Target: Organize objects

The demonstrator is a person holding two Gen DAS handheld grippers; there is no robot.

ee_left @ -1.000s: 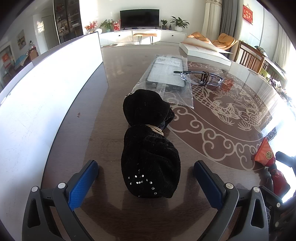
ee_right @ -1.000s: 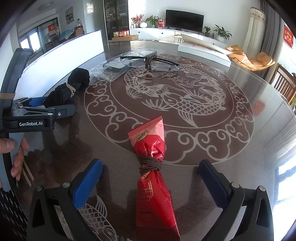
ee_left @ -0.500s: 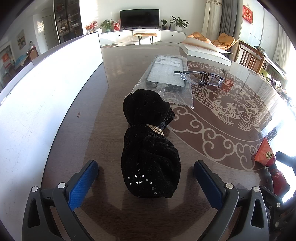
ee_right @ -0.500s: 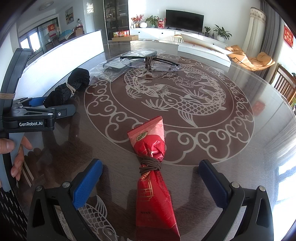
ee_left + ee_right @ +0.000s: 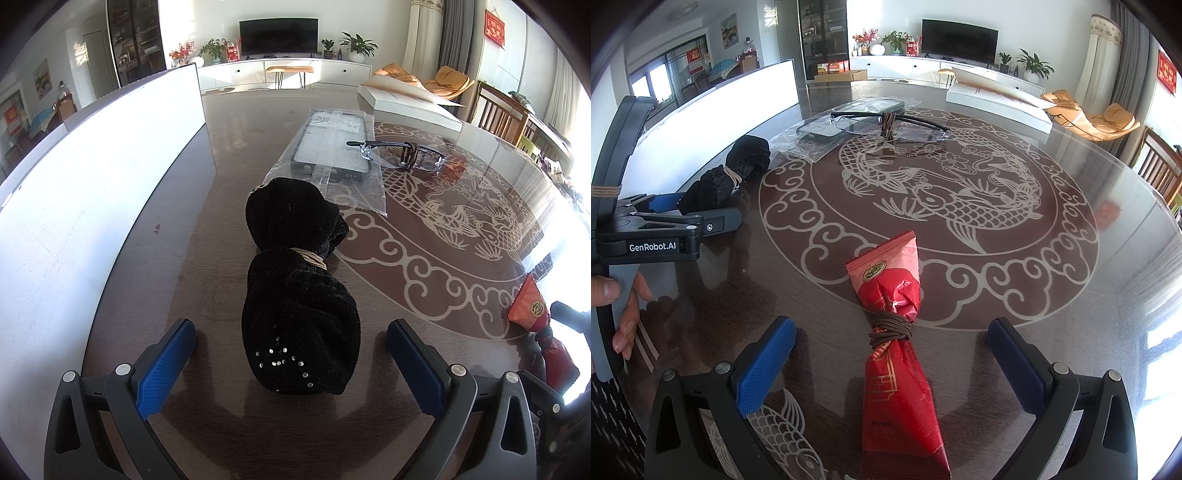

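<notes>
two hand-held grippers rest low over a round table (image 5: 1089,314) with a pale fish-and-cloud pattern. the left gripper (image 5: 291,354) has its blue fingers (image 5: 164,363) spread wide on either side of a black cloth bundle (image 5: 299,299), which lies on the dark wood, cinched at its middle by a tan band (image 5: 314,258); the pads flank its near end without touching it. small shiny studs dot that end. the right gripper (image 5: 892,365) is likewise spread wide, its fingers (image 5: 766,363) either side of a red packet (image 5: 895,354) tied at the waist with brown cord (image 5: 890,330); they do not touch it. the packet lies on the pattern's edge, its narrow top pointing away from the camera. beyond the bundle, a dark phone case in a clear bag (image 5: 330,155) lies flat, and just beside it a pair of glasses (image 5: 890,123) wrapped with brown cord sits on the pattern. a white board (image 5: 92,177) stands upright along the table's left side, and a flat white box (image 5: 997,101) lies at the far edge. in the right view a person's hand (image 5: 618,314) grips the left gripper's handle.
</notes>
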